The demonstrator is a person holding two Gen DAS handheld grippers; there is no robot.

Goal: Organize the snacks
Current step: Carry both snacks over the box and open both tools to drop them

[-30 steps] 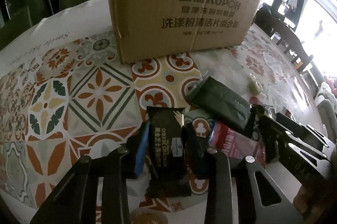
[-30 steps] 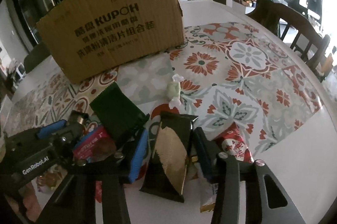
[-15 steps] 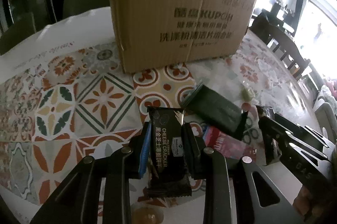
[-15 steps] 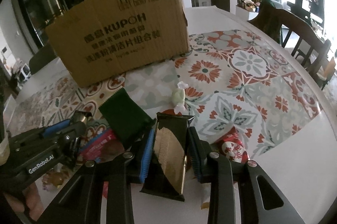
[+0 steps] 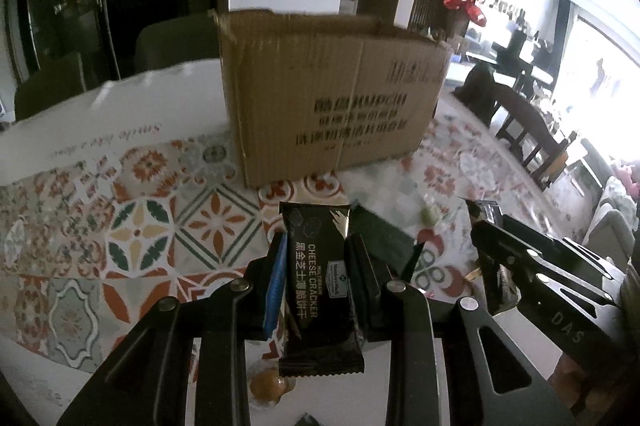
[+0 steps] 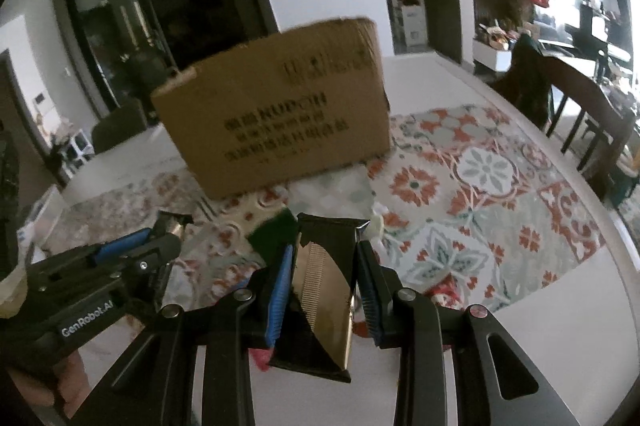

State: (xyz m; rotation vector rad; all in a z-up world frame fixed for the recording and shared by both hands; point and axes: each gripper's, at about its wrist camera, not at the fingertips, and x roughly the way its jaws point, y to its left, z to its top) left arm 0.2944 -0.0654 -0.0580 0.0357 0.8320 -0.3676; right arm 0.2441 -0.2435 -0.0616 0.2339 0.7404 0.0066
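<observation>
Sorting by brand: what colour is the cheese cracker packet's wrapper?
Black cheese cracker packet with white lettering, clearest in the left wrist view.

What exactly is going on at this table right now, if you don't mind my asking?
A person is sorting snacks with a handheld gripper in each hand. The left gripper is clamped on a black cheese cracker packet, and the right gripper is clamped on a black and gold packet. Both packets are held above the patterned tablecloth, facing the open cardboard box. More snacks lie on the cloth below.
</observation>
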